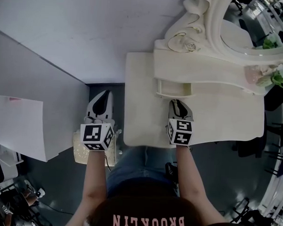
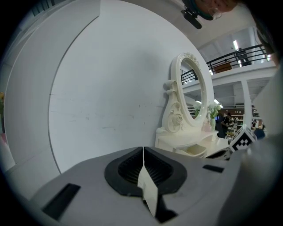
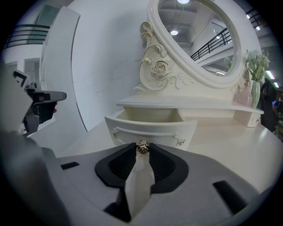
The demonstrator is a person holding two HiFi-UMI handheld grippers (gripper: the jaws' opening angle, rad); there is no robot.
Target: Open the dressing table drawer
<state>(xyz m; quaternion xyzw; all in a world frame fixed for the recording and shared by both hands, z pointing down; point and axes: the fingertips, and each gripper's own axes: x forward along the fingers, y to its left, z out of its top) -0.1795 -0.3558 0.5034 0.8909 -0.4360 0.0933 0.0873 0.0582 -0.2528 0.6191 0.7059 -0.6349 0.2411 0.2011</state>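
"BROOKLYN" shirt near open drawer

Lg hall — mezz. railing, partitions

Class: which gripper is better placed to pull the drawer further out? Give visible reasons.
Right. The right gripper grips the knob of the drawer, already partly out; the left gripper hangs shut and empty beside the table.

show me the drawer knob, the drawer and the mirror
drawer knob (image 3: pixel 142 148): right gripper view, its gold face
drawer (image 3: pixel 154 129): right gripper view, the front panel
mirror (image 3: pixel 194 35): right gripper view, the glass
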